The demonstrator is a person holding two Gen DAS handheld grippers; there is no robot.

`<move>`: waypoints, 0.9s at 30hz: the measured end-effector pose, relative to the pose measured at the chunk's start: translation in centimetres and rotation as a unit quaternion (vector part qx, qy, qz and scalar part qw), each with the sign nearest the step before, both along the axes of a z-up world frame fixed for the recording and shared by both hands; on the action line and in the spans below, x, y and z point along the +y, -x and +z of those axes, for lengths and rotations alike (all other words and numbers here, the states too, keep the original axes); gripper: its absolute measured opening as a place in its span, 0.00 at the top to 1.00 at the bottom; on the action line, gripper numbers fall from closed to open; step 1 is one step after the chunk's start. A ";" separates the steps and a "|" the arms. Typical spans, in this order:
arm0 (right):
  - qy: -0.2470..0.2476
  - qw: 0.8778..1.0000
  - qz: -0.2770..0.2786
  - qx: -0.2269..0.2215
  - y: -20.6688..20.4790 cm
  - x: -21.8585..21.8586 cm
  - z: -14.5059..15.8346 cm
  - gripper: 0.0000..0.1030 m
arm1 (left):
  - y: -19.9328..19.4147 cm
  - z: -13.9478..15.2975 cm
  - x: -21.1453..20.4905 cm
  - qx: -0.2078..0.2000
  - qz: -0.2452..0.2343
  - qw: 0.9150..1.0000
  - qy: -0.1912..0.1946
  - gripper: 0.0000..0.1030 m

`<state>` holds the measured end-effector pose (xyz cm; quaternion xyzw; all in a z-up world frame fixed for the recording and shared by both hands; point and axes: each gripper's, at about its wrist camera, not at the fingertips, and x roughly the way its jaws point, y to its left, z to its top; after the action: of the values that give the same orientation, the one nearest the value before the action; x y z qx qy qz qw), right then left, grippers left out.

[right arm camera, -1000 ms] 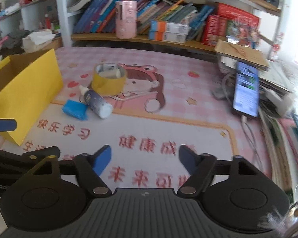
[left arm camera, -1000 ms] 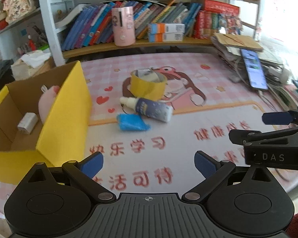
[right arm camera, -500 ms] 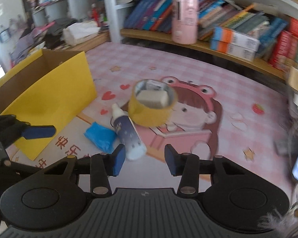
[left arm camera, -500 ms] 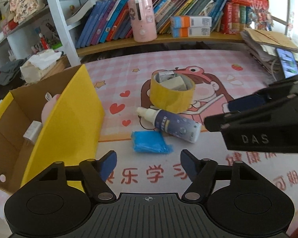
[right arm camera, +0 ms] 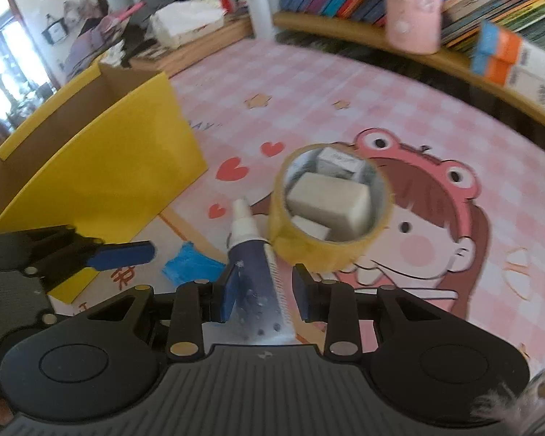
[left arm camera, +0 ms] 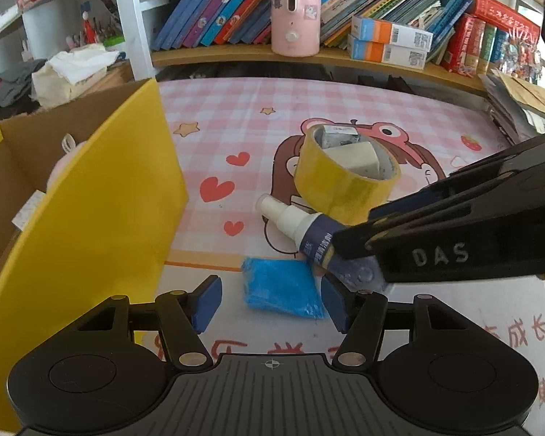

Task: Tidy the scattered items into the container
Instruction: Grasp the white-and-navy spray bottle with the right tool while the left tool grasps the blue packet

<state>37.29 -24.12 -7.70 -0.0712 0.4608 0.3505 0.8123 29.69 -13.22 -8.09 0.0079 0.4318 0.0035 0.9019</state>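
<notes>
The spray bottle (right arm camera: 252, 254) was found lying on the mat with its long axis running straight away from the right gripper (right arm camera: 263, 292), whose jaws were seen narrowed onto its body; the white nozzle pointed away from them. The blue packet (left arm camera: 281, 287) lay between the closing jaws of the left gripper (left arm camera: 270, 303), not yet pressed. The yellow box (left arm camera: 101, 210) stood just left, a pink toy (left arm camera: 60, 172) inside. The tape roll (right arm camera: 330, 210) was seen to hold small blocks.
</notes>
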 end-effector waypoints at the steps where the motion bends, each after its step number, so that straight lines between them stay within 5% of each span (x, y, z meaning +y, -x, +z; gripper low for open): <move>1: 0.002 1.000 0.004 0.003 -0.2 0.2 -0.2 0.70 | -0.2 -0.2 0.1 0.002 0.001 1.000 0.002 0.42; 10: 0.000 0.999 0.023 0.033 -1.4 1.2 -1.3 0.69 | -1.3 -1.4 0.5 0.010 0.005 1.000 0.019 0.46; 18: 0.006 0.999 0.025 0.048 -2.1 1.9 -1.8 0.69 | -1.0 -1.2 0.2 0.008 -0.016 1.000 0.019 0.61; 27: 0.054 0.997 0.056 -0.013 -0.1 3.4 -2.1 0.70 | 1.2 -0.3 0.3 0.017 -0.029 0.999 -0.006 0.68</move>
<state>37.38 -20.67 -9.81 -0.1454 0.4638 0.3691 0.7922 28.50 -12.88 -8.36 0.0255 0.4470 -0.0201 0.8939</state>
